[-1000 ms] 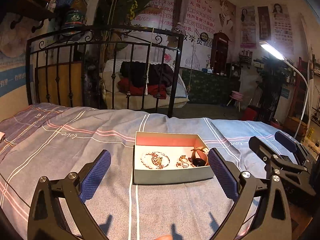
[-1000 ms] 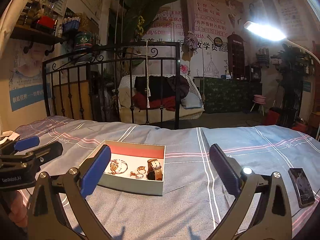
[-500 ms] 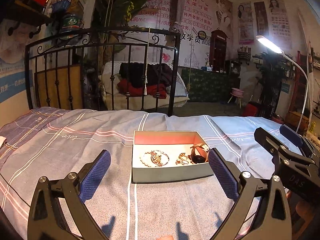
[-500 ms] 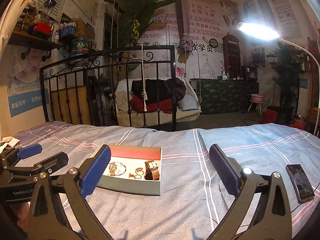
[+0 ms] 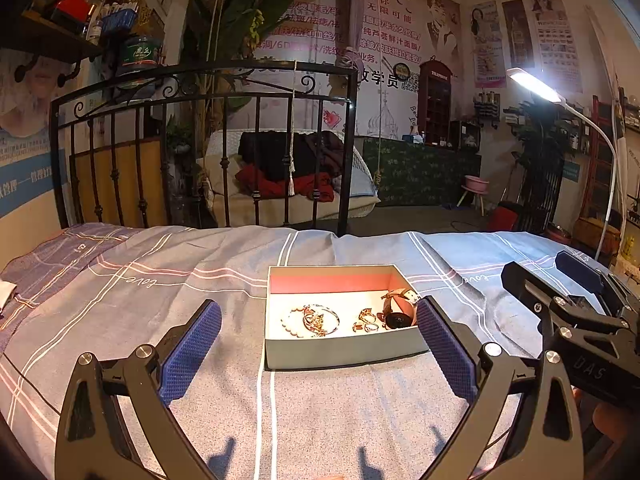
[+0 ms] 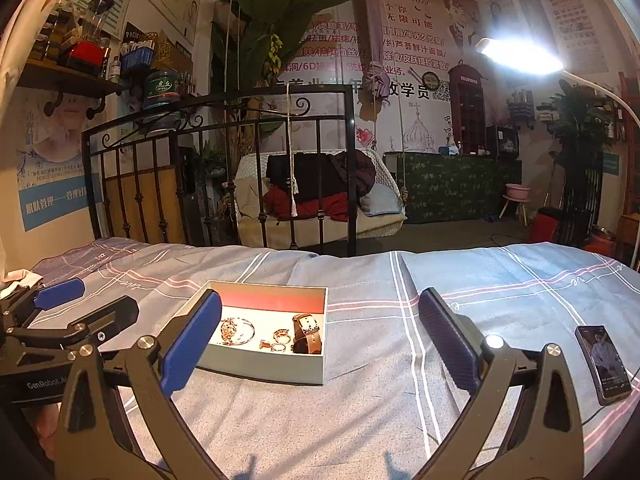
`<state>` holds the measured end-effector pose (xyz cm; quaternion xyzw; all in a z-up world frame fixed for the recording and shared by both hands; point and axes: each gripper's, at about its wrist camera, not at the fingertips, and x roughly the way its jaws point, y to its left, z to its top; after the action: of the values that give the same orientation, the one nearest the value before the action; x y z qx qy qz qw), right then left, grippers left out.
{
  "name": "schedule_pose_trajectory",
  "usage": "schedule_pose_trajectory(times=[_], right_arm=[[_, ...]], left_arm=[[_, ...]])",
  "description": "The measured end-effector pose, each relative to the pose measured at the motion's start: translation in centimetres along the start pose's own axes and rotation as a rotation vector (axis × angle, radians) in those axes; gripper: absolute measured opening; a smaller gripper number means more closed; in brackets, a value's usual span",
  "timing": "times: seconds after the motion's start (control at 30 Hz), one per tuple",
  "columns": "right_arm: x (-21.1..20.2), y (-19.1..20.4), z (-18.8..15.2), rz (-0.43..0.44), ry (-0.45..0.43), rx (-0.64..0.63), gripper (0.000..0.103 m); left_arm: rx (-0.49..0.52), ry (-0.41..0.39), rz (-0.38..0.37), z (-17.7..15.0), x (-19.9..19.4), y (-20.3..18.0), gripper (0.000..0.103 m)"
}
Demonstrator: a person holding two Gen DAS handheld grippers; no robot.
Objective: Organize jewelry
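A shallow grey box (image 5: 344,350) with a red inner wall sits on the bed. Inside lie a bead bracelet with a bangle (image 5: 316,319), small gold rings (image 5: 366,320) and a brown-strap watch (image 5: 398,310). My left gripper (image 5: 318,354) hovers open just in front of the box, nothing between its blue pads. In the right wrist view the box (image 6: 264,368) lies left of centre, holding the bangle (image 6: 236,330), rings (image 6: 278,340) and watch (image 6: 308,334). My right gripper (image 6: 320,354) is open and empty, to the right of the box.
The bed wears a grey-blue striped sheet (image 5: 120,300). A black iron headboard (image 5: 208,140) rises at its far edge. A phone (image 6: 604,362) lies on the sheet at the right. A lit floor lamp (image 6: 520,56) stands at the right.
Both grippers have tilted slightly downward and drawn a bit nearer the box; both stay open. The jewelry in the box has not moved.
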<state>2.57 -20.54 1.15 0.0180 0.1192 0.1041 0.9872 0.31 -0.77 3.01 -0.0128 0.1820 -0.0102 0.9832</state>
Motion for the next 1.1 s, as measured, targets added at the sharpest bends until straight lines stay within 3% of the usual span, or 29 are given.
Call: schedule_pose_trajectory(times=[1.1], right_arm=[[0.56, -0.42, -0.89, -0.004, 0.03, 0.002, 0.097]], left_arm=[[0.004, 0.004, 0.023, -0.09, 0.0, 0.13, 0.096]])
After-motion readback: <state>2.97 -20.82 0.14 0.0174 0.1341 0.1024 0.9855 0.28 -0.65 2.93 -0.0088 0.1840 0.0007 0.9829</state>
